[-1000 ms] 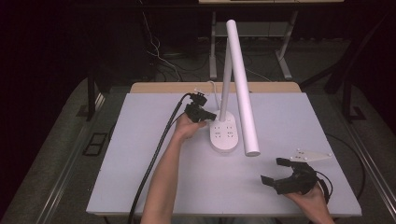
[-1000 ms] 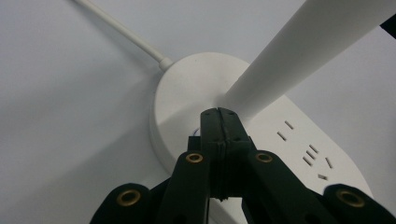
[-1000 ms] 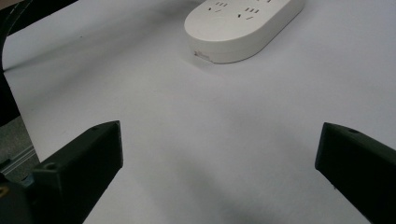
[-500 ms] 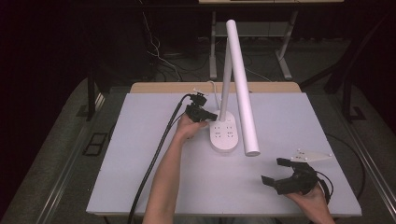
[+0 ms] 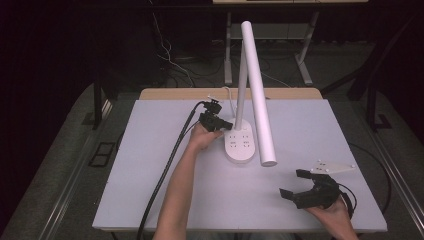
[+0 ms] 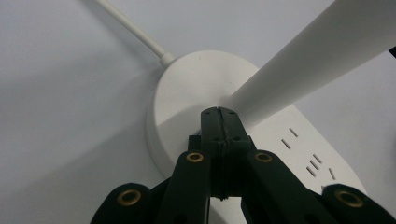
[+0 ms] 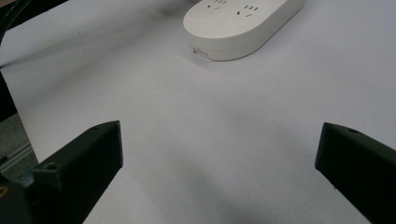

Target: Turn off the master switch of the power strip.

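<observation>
White plastic makes up the desk lamp (image 5: 243,145) — an oval base with socket slots on top, a slim upright post, and a long round tube head slanting down toward you. It stands on the pale table (image 5: 150,165), a little behind the middle, with its thin white cord (image 6: 133,29) leaving the back of the base.

Your left gripper (image 5: 226,125) reaches in from the lamp's left, forearm stretched straight up the table, a thick black cable trailing beside it. In the left gripper view its jaws are pressed tight together with nothing between them, tips (image 6: 219,114) resting on the base right at the foot of the post.

Your right gripper (image 5: 295,184) sits well apart from the lamp, toward its near right, held low over the table by your hand (image 5: 332,215) at the near edge. Its jaws are spread wide — matte black, blocky — with only bare tabletop between them.

Smooth, flat surface lies all round the lamp: broad room to its left, a wide strip between the base and your right gripper.
</observation>
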